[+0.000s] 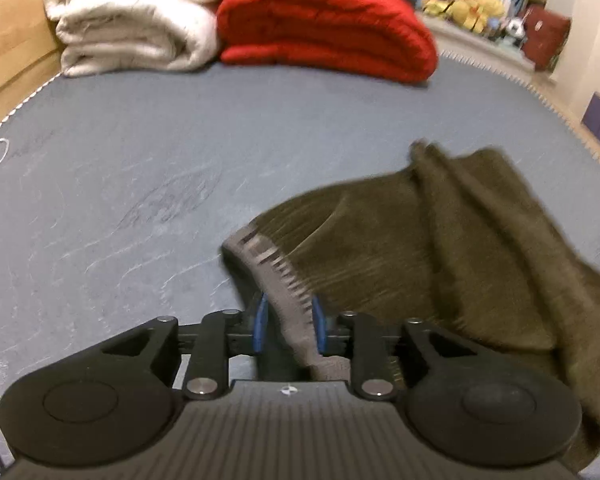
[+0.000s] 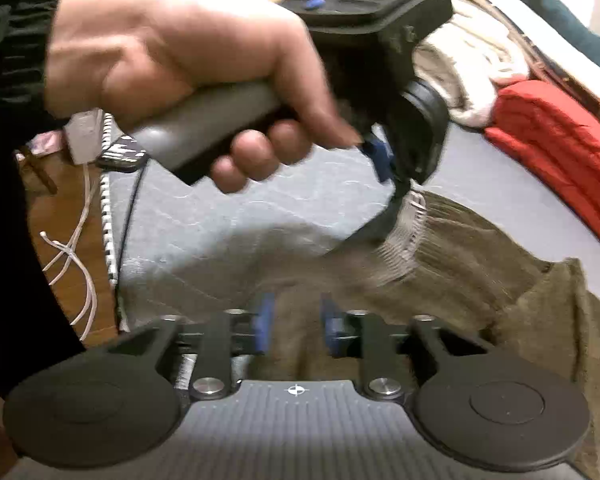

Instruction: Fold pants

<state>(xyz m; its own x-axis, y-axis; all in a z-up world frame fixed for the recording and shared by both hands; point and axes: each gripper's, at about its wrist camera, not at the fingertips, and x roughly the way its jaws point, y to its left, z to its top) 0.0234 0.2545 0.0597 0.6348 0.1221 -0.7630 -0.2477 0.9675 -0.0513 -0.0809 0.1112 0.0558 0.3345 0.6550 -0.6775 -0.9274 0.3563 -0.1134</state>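
1. The pants are brown and soft. They look light and floppy, so I think they will sag and bunch when lifted, and will not break.
2. The cloth looks a bit fuzzy, so it should not slip much. A thin pinch could still slide out.
3. The best place to hold is the grey stretchy waistband. It is thicker than the rest, so a claw can grab it well. One claw at each end of it should keep the pants flat for folding.
4. The pants lie in a loose heap on the grey bed, toward its right edge and near its close end. They are well apart from the cream blanket and the red blanket at the far end.
5. The left claw is a little way open. The waistband runs up between its blue pads, close to the right one, with a gap on the left. It does not look pinched. The picture is blurry, so this is my best look.
6. The right claw is open wider. Brown cloth lies between and under its pads, but they do not squeeze it.
7. From the right claw's camera, a hand holds the left claw just above the waistband.
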